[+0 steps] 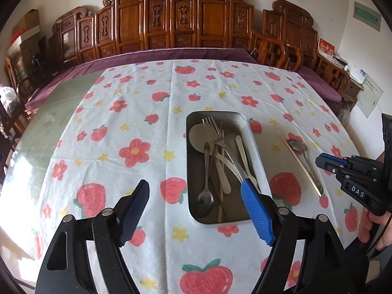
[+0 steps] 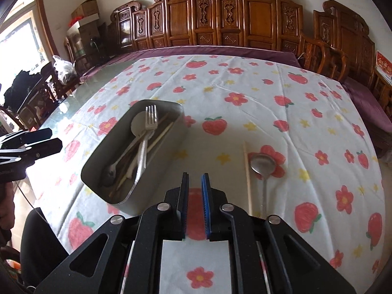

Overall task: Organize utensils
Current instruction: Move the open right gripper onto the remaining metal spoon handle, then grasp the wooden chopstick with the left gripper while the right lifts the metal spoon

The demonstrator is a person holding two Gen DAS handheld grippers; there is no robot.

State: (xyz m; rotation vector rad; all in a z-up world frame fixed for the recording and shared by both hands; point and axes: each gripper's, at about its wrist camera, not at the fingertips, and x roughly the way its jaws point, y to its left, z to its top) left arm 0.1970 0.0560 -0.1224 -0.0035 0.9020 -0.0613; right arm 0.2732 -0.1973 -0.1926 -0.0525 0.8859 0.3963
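Right wrist view: beside the tray (image 2: 171, 147), a spoon (image 2: 262, 165) awaits collecting; right gripper (image 2: 195, 196) nearly closed, empty; left gripper (image 1: 196, 210) wide, empty.

Two black hand-held grippers, left gripper (image 1: 196, 191) and right gripper (image 2: 195, 183), each with angular linkage arms, silver round pivot screws, one ribbed blue pad and one black pad; white "DAS" lettering and a thin black cable on the right one.
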